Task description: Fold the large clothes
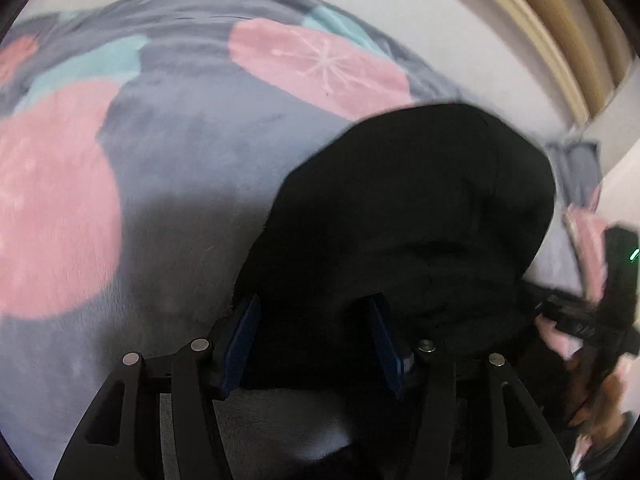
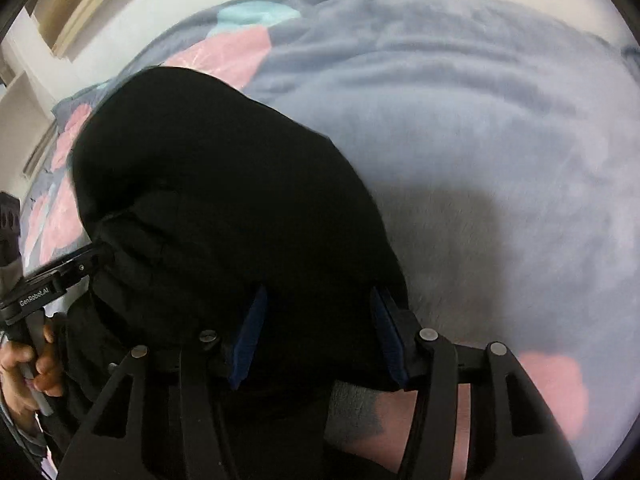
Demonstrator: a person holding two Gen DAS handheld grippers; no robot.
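A black garment [image 1: 420, 220] lies bunched in a thick folded heap on a grey fleece blanket [image 1: 180, 152]. My left gripper [image 1: 314, 300] points down at the heap's near edge, its blue pads [image 1: 244, 340] wide apart with black cloth lying loose between them. In the right wrist view the same garment [image 2: 220, 200] fills the left half. My right gripper [image 2: 319, 291] straddles its near right corner with the pads [image 2: 386, 332] spread and not pressing on the cloth. Each view shows the other gripper at its edge, blurred.
The blanket [image 2: 480, 160] has pink and teal circles and covers a bed, with plain grey room to the right of the garment. A person's hand [image 2: 36, 364] holds the left gripper's handle. A white wall and a wooden frame [image 1: 540, 32] lie beyond the bed.
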